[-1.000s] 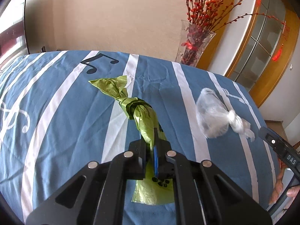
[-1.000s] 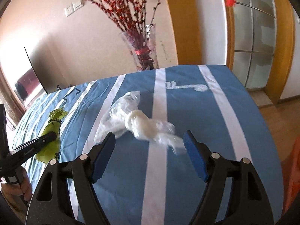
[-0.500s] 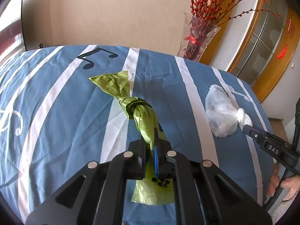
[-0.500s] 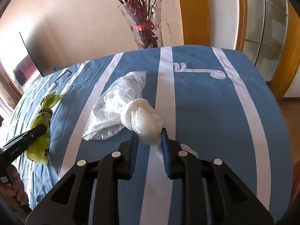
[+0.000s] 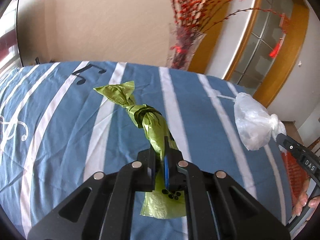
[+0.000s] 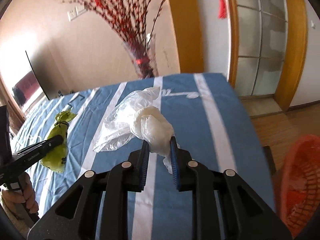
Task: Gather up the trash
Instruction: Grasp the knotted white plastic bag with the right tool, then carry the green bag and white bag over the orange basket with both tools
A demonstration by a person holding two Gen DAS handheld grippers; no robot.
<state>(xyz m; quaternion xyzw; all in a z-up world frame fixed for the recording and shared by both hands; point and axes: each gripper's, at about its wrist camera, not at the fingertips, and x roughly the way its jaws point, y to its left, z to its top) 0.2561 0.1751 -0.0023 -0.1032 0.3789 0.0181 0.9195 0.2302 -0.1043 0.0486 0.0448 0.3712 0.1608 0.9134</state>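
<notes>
1. The left claw (image 5: 160, 160) is pressed together on the green bag (image 5: 152, 126), pinching it just below its knot; the knotted neck and twisted top stick out ahead of the claw, and the loose tail hangs beneath it. Gripping near the knot probably keeps the contents sealed while the bag is carried.
2. The right claw (image 6: 160, 152) pinches the white bag (image 6: 154, 128) at its knotted bunch, with the clear, crumpled body trailing ahead and to the left of the claw.
3. Both bags appear to hang clear above the blue striped cloth (image 6: 220, 140) on the worktop, though contact cannot be ruled out.
4. An orange basket (image 6: 300, 180) sits low to the right of the right claw, beyond the worktop edge, and is likely where the bags belong.
5. A vase of red branches (image 6: 144, 60) stands far ahead, well apart from both claws.
</notes>
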